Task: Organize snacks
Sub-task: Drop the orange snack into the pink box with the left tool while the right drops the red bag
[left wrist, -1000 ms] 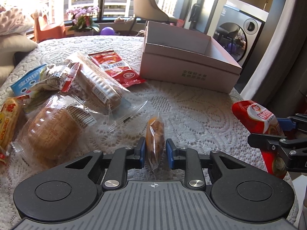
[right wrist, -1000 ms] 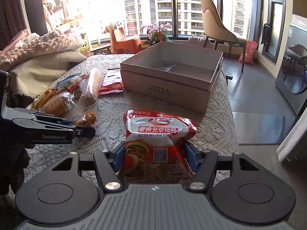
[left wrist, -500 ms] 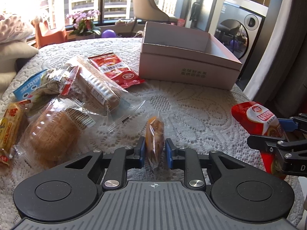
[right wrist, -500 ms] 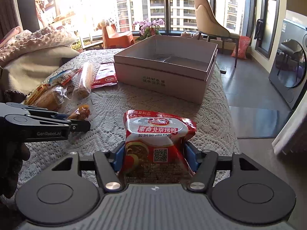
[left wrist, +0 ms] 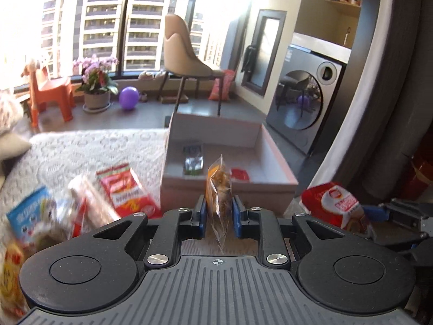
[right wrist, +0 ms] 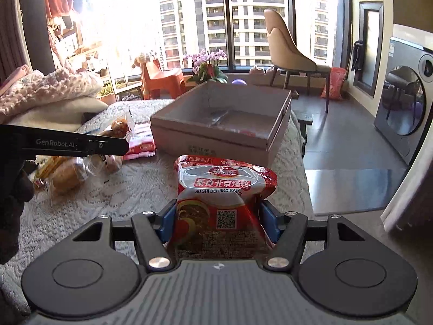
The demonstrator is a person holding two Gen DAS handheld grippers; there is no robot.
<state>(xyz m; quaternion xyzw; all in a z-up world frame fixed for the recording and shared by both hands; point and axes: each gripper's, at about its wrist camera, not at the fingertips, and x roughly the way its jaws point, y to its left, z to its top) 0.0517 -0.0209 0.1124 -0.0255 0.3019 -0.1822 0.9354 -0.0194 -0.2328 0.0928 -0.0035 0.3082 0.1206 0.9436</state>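
My left gripper (left wrist: 218, 212) is shut on a small clear packet of orange-brown snack (left wrist: 218, 189) and holds it in the air in front of the pink open box (left wrist: 227, 189). The box holds a dark green packet (left wrist: 193, 158) and a small red one (left wrist: 239, 174). My right gripper (right wrist: 217, 223) is shut on a red snack bag with Chinese print (right wrist: 224, 189), held above the lace cloth short of the box (right wrist: 213, 138). The left gripper with its packet (right wrist: 119, 130) shows at the left of the right wrist view.
Loose snacks lie on the lace cloth at left: a red packet (left wrist: 125, 191), a blue packet (left wrist: 27, 216), wrapped breads (right wrist: 70, 174). The bed edge drops off at right by the floor (right wrist: 349, 184). A washing machine (left wrist: 305, 103) and a chair (left wrist: 186, 62) stand beyond.
My left gripper has lifted the small orange packet off the cloth and moved toward the box. My right gripper has kept the red bag and come a little nearer the box.
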